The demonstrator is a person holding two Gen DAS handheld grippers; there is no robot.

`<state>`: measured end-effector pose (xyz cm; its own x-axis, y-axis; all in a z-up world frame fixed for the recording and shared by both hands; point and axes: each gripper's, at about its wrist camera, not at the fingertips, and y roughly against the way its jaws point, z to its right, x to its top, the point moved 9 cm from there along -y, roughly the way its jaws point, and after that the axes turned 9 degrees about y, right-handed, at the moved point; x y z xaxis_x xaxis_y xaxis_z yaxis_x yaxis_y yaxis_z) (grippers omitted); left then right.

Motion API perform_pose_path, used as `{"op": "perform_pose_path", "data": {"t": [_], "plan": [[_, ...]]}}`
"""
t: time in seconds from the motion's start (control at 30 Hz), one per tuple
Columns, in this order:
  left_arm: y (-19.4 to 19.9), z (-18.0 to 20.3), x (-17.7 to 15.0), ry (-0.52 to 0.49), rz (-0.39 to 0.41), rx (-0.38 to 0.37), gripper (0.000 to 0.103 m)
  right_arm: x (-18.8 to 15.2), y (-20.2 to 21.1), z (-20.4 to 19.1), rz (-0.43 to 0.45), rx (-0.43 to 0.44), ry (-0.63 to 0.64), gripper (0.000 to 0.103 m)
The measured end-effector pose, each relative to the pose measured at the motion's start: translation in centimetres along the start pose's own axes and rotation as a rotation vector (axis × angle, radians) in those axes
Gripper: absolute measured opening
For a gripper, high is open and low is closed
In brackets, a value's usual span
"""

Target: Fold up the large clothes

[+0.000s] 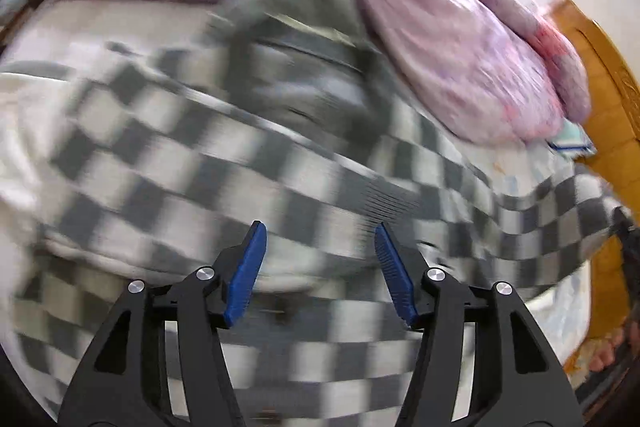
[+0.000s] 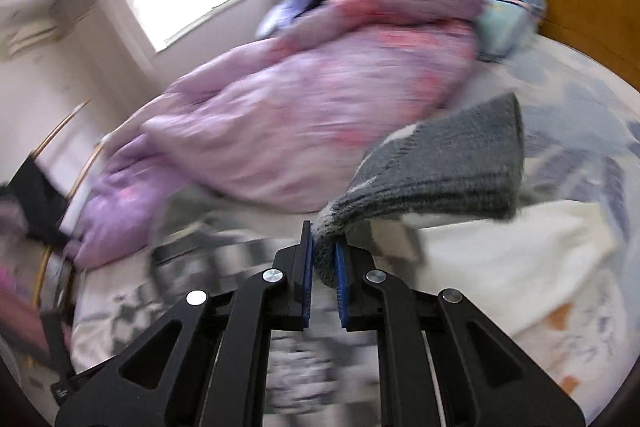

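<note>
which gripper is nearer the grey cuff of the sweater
Right. The right gripper is clamped on the grey cuff. The left gripper hangs open over the sweater, holding nothing.

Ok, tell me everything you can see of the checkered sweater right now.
The checkered sweater is a thick, fuzzy knit in grey and white squares with a solid grey ribbed neckline and cuff. It lies spread over the bed, its top near the purple quilt. The right claw is shut on the gathered end of one sleeve, whose grey cuff fans out lifted above the bed. The left claw hovers open over the body, apparently not touching it. Motion blur hides finer detail.
</note>
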<state>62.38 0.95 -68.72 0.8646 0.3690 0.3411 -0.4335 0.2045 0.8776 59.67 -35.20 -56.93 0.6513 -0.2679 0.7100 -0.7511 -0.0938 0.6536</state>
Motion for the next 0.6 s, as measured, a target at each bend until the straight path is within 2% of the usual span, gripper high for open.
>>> {"op": "perform_pose_path", "data": {"t": [0.1,0.2,0.27,0.33,0.37,0.43,0.47,0.5,0.57,0.6], "plan": [[2.1,-5.1,2.2,0.044,0.028,0.048,0.058,-1.4,-1.4,-9.1,-0.019,0.084,0.06,0.009],[4.2,-11.0,3.9,0.094,0.057,0.088,0.058,-4.6,-3.7,-18.9,-0.07,0.171,0.135,0.009],[5.6,-14.4,4.5,0.113,0.07,0.112,0.058,-7.2,-5.6,-23.7,-0.114,0.193,0.197,0.009],[6.4,-16.9,4.8,0.126,0.077,0.134,0.058,-11.5,-8.4,-28.8,-0.196,0.232,0.251,0.01],[6.6,-18.4,4.9,0.135,0.074,0.145,0.058,-14.2,-10.3,-30.7,-0.271,0.228,0.304,0.012],[7.1,-21.4,4.9,0.163,0.062,0.165,0.058,-18.5,-12.8,-32.4,-0.366,0.208,0.337,0.016],[7.2,-22.4,4.8,0.174,0.057,0.162,0.058,-20.0,-13.7,-32.7,-0.401,0.207,0.346,0.023],[7.2,-23.2,4.6,0.188,0.049,0.165,0.058,-22.2,-14.9,-32.9,-0.48,0.207,0.37,0.026],[7.1,-24.2,4.1,0.2,0.035,0.163,0.059,-24.3,-15.1,-32.2,-0.545,0.228,0.346,0.027],[7.2,-24.5,4.0,0.204,0.033,0.159,0.06,-24.4,-14.8,-32.0,-0.55,0.241,0.338,0.028]]}}
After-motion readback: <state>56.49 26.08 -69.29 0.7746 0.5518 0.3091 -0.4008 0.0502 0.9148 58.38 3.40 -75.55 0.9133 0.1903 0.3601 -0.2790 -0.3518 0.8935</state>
